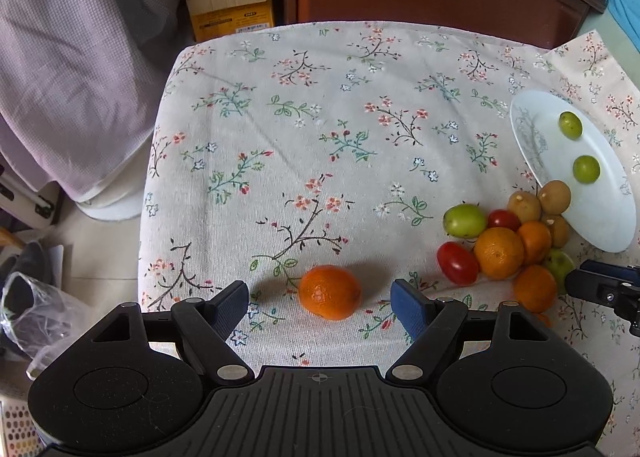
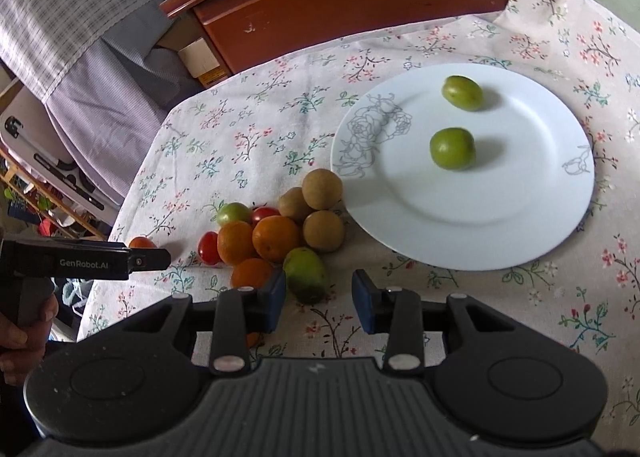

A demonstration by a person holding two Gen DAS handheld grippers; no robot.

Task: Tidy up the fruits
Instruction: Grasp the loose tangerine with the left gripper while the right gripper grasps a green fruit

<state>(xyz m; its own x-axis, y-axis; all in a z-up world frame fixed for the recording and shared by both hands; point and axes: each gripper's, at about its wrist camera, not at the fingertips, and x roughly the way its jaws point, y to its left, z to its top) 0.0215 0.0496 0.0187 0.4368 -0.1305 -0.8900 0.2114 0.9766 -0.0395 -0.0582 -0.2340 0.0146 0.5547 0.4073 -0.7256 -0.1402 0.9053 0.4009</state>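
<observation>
While the left tool (image 1: 320,303) hangs wide open and empty, the lone orange (image 1: 329,291) sits on the tabletop (image 1: 320,137) between its pads, untouched; right tool (image 2: 319,299), part-open, holds nothing near the green fruit (image 2: 306,275).

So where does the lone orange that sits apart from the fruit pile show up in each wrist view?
Left wrist: the lone orange lies low in the centre, between the open fingers of the left gripper.
Right wrist: only its top shows at the left edge, behind the left gripper's finger.
Shared landmark: the white plate.
</observation>
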